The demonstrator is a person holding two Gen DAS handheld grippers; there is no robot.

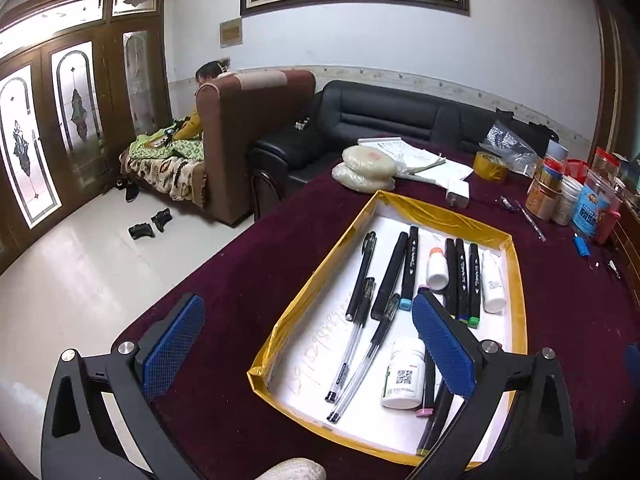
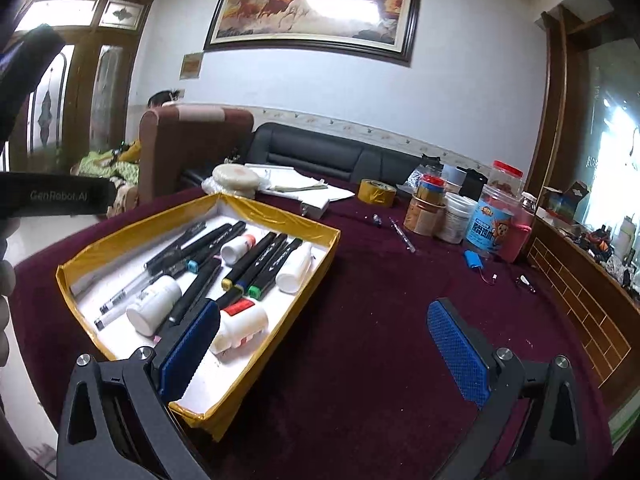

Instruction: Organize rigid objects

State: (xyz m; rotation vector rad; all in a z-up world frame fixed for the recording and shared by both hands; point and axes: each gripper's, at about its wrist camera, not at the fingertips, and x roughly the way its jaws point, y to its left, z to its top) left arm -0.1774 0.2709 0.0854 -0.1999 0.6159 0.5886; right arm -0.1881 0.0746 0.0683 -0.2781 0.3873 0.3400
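A shallow yellow-rimmed tray (image 1: 400, 205) with a white floor sits on the maroon table; it also shows in the right wrist view (image 2: 276, 212). It holds several black markers (image 1: 462, 276), several gel pens (image 1: 362, 268) and white bottles (image 1: 402, 376). My left gripper (image 1: 308, 344) is open and empty above the tray's near left edge, its right finger over the tray. My right gripper (image 2: 324, 344) is open and empty, its left finger over the tray's near corner beside a white bottle with a red label (image 2: 240, 326). The left gripper's body (image 2: 56, 196) shows at the left.
Jars and cans (image 2: 492, 216) crowd the table's right side, with a yellow tape roll (image 2: 376, 191), a white charger (image 2: 316, 208), loose pens (image 2: 402, 234) and a small blue object (image 2: 473, 259). Papers and a bagged round cake (image 1: 368, 166) lie behind the tray. Sofas stand beyond.
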